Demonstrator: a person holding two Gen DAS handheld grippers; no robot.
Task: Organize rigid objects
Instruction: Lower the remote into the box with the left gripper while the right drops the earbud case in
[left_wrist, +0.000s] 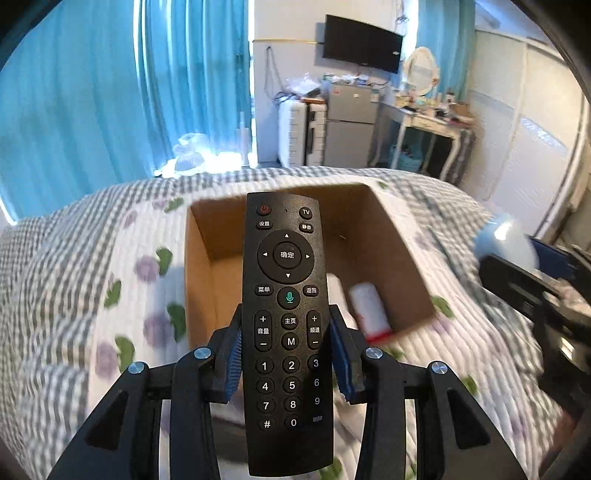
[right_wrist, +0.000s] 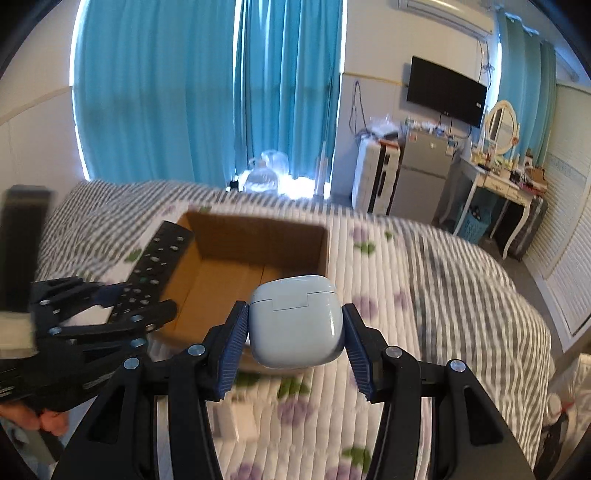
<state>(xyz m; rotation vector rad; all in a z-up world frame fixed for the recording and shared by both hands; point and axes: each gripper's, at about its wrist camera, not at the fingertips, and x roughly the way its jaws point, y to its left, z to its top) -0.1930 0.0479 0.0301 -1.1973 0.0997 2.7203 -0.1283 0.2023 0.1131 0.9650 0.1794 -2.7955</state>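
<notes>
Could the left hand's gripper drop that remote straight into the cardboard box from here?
Probably yes: the remote sits in the left gripper, the box is open-topped and nothing blocks it.

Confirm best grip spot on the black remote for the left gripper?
Grip the remote across its narrow width at mid-length, as the left gripper does now, coming from the number-pad end. Its long flat side edges seat squarely on the pads.
</notes>
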